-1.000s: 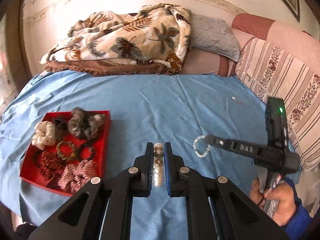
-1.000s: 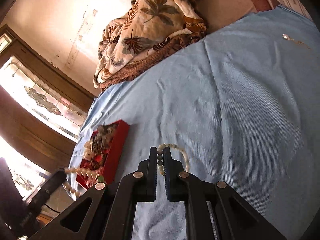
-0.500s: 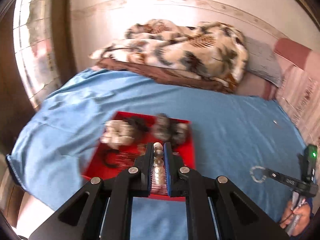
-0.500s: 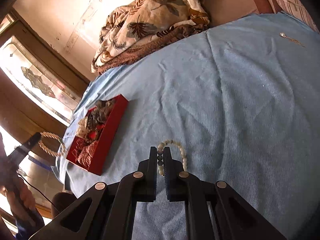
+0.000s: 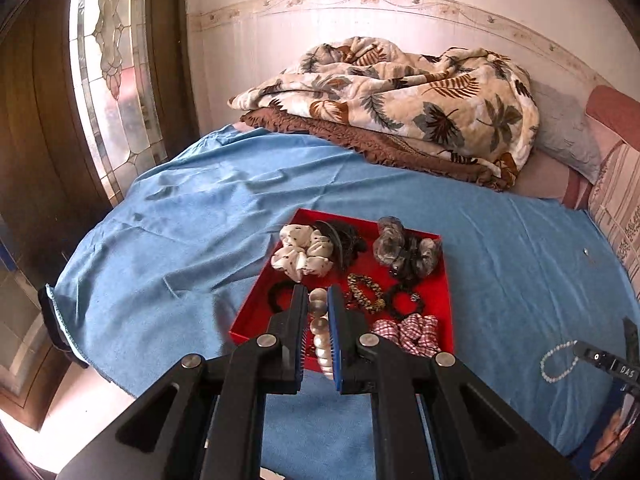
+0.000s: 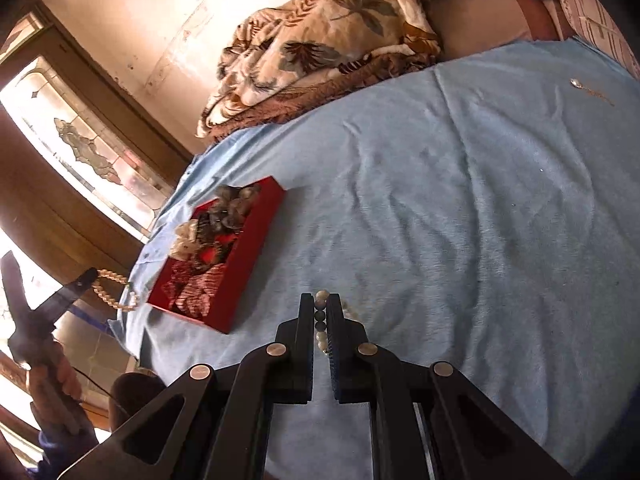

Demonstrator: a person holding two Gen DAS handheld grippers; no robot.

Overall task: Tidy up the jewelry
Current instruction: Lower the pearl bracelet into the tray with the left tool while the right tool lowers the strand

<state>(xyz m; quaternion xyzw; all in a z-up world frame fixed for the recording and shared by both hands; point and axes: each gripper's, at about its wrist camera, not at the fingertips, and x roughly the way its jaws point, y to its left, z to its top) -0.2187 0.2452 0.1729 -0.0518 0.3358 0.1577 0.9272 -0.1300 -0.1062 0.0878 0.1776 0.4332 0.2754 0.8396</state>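
My left gripper point(image 5: 318, 300) is shut on a large-pearl bracelet point(image 5: 321, 336) and hangs over the near edge of the red tray point(image 5: 256, 312), which holds several scrunchies and hair ties. From the right wrist view that same gripper point(image 6: 86, 276) shows at far left with the pearl bracelet point(image 6: 110, 292) dangling. My right gripper point(image 6: 321, 300) is shut on a small beaded bracelet point(image 6: 320, 320) of white and dark beads, above the blue sheet to the right of the red tray point(image 6: 248, 264). The left wrist view catches it point(image 5: 580, 350) low right with its bead loop point(image 5: 556, 362).
A blue sheet point(image 5: 520, 280) covers the bed. A leaf-print blanket point(image 5: 400, 96) and a grey pillow point(image 5: 568, 136) lie at the far end. A small pendant point(image 6: 578, 84) rests on the sheet at far right. A stained-glass door point(image 5: 108, 80) stands left of the bed's edge.
My left gripper swung left with the pearl bracelet, from over bare sheet to over the red tray. My right gripper shifted a little and rolled, still holding its beaded bracelet.
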